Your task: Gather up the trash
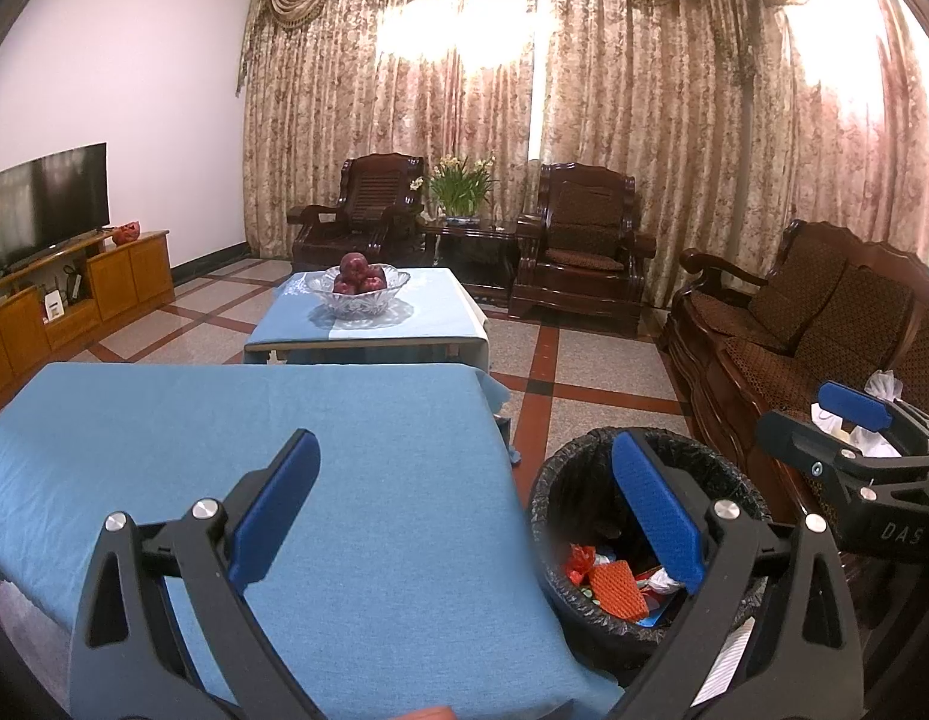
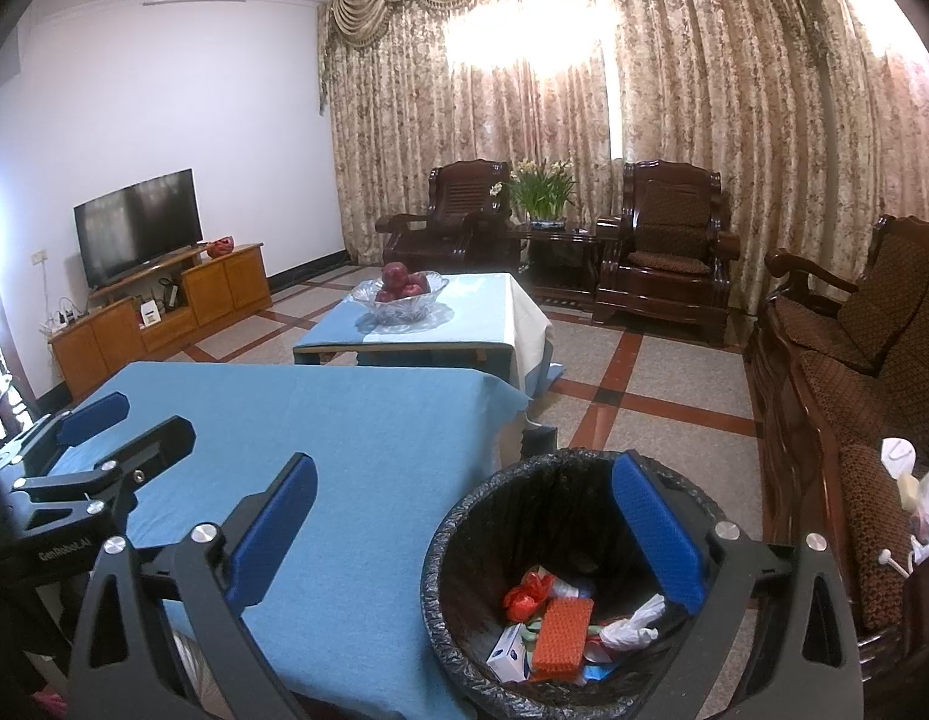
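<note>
A black-lined trash bin [image 2: 458, 546] stands on the floor right of the near table; it also shows in the left wrist view [image 1: 560, 480]. In it lie an orange ridged piece [image 2: 560, 636], a red wrapper [image 2: 524, 588], a small white and blue box [image 2: 512, 654] and crumpled white paper [image 2: 635, 624]. My left gripper [image 1: 464, 510] is open and empty over the near table's right edge. My right gripper [image 2: 464, 528] is open and empty above the bin's left rim. Each gripper shows in the other's view, the right one [image 1: 848, 420] and the left one [image 2: 122, 420].
The near table [image 2: 344, 450] has a blue cloth. A second table [image 1: 440, 306] behind it carries a glass bowl of red apples [image 1: 357, 288]. A wooden sofa [image 2: 854, 384] with white bags [image 2: 920, 498] stands right. Armchairs, a plant, a TV cabinet [image 1: 92, 294] line the far sides.
</note>
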Motion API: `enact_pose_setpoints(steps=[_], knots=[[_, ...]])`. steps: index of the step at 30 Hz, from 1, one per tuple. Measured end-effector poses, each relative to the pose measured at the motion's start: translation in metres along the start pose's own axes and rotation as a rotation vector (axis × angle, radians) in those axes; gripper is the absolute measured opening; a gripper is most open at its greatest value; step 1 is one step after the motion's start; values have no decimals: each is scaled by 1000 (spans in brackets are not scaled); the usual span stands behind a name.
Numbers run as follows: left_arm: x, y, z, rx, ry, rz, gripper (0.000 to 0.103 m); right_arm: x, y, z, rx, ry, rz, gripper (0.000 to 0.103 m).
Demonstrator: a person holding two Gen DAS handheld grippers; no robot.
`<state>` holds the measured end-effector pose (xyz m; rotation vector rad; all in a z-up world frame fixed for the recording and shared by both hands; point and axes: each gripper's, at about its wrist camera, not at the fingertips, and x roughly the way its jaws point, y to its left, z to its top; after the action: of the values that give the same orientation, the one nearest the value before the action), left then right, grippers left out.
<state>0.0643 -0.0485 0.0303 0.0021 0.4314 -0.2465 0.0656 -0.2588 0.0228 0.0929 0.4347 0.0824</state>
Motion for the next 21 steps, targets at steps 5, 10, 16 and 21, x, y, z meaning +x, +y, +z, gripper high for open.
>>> enact_pose_setpoints(steps=[5, 10, 16, 21], knots=[[0, 0, 0, -1, 1, 0, 95, 0, 0, -1, -1, -1, -1, 97], [0, 0, 0, 0, 0, 0, 95, 0, 1, 0, -1, 1, -1, 97], [0, 1, 0, 0, 1, 0, 95, 0, 0, 0, -1, 0, 0, 97], [-1, 2, 0, 0, 2, 0, 95, 0, 0, 0, 0, 1, 0, 97]])
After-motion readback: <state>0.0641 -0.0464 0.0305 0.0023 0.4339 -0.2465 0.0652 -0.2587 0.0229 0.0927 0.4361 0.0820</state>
